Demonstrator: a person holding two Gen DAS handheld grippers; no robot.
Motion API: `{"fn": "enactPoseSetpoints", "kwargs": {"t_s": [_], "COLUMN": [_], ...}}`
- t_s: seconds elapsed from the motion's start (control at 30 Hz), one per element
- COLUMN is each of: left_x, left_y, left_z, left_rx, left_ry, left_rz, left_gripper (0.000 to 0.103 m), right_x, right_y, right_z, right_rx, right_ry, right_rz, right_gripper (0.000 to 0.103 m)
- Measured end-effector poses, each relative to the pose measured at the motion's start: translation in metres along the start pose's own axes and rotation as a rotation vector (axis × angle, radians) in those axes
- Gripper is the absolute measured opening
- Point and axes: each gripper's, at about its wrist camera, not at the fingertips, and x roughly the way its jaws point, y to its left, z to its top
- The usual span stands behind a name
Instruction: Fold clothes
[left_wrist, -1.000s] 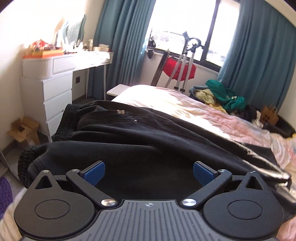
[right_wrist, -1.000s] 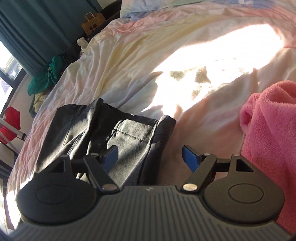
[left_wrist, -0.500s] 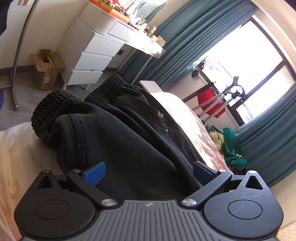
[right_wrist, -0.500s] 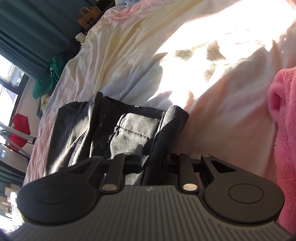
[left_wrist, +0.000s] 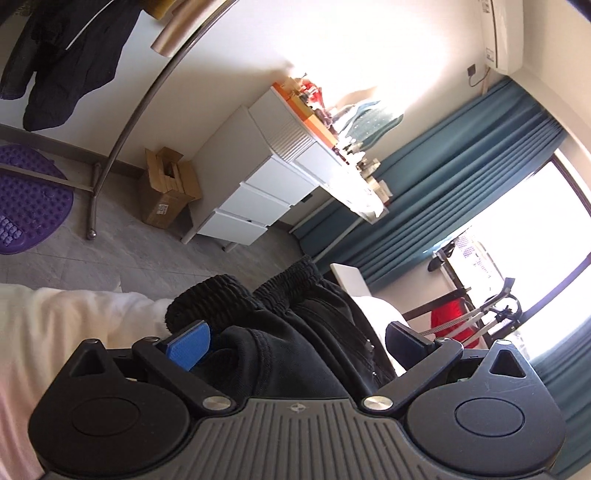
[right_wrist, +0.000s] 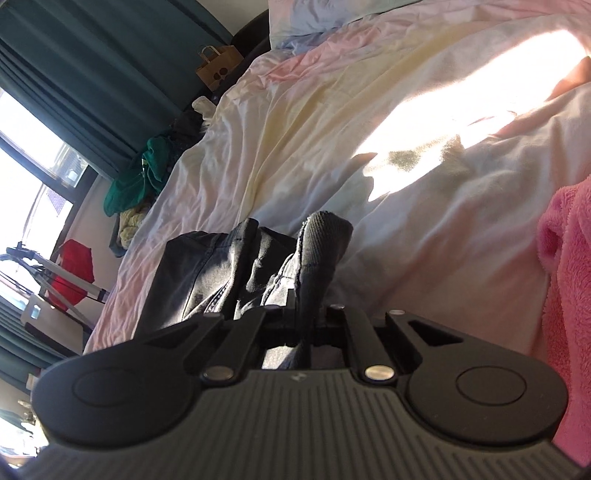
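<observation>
The right gripper (right_wrist: 308, 321) is clamping its fingers tight on a raised fold of the black cotton trousers (right_wrist: 221, 269), which are lying on the pale pastel bedsheet (right_wrist: 295, 129) with their long axis running away toward the window. The left gripper (left_wrist: 295, 345) is standing wide apart, the trousers' ribbed elastic cuff end (left_wrist: 207, 295) sitting between its blue pads (left_wrist: 188, 343), unpinched, so it is the nearer hand for that end. The cardboard box's (left_wrist: 166, 192) label is too small to read.
</observation>
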Motion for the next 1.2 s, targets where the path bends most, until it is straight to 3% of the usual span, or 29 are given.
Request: {"fn": "enactPoseSetpoints", "kwargs": {"t_s": [0.13,0.23,0.4,0.57,0.67,0.73,0.83,0.97,1.2], "left_x": [0.008,0.013,0.031,0.055,0.071,0.077,0.077,0.074,0.050], "left_y": [0.015,0.031,0.051,0.054,0.054,0.048,0.038,0.038,0.012], "left_z": [0.007,0.009,0.007,-0.006,-0.017,-0.025,-0.030,-0.031,-0.033], "left_rx": [-0.097,-0.166,-0.239,-0.274,-0.282,-0.252,-0.172,-0.184,-0.079], "left_ry": [0.045,0.090,0.183,0.296,0.400,0.440,0.414,0.386,0.238], "left_rz": [0.132,0.160,0.140,0.062,0.003,0.018,0.041,-0.052,-0.205], "left_gripper": [0.098,0.096,0.088,0.083,0.072,0.067,0.050,0.013,0.007], "right_x": [0.004,0.006,0.006,0.007,0.009,0.010,0.010,0.008,-0.007], "right_y": [-0.008,-0.009,-0.009,-0.006,-0.005,-0.005,-0.004,-0.002,0.006], "right_z": [0.000,0.000,-0.001,-0.001,-0.001,-0.001,0.000,-0.002,-0.002], "right_rx": [0.043,0.054,0.055,0.052,0.048,0.047,0.043,0.043,0.020], "right_ry": [0.023,0.031,0.030,0.025,0.023,0.024,0.015,-0.004,-0.083], "right_rz": [-0.002,-0.003,-0.006,-0.004,-0.012,-0.017,-0.004,0.001,0.049], "right_gripper": [0.007,0.008,0.008,0.008,0.008,0.008,0.008,0.008,0.007]}}
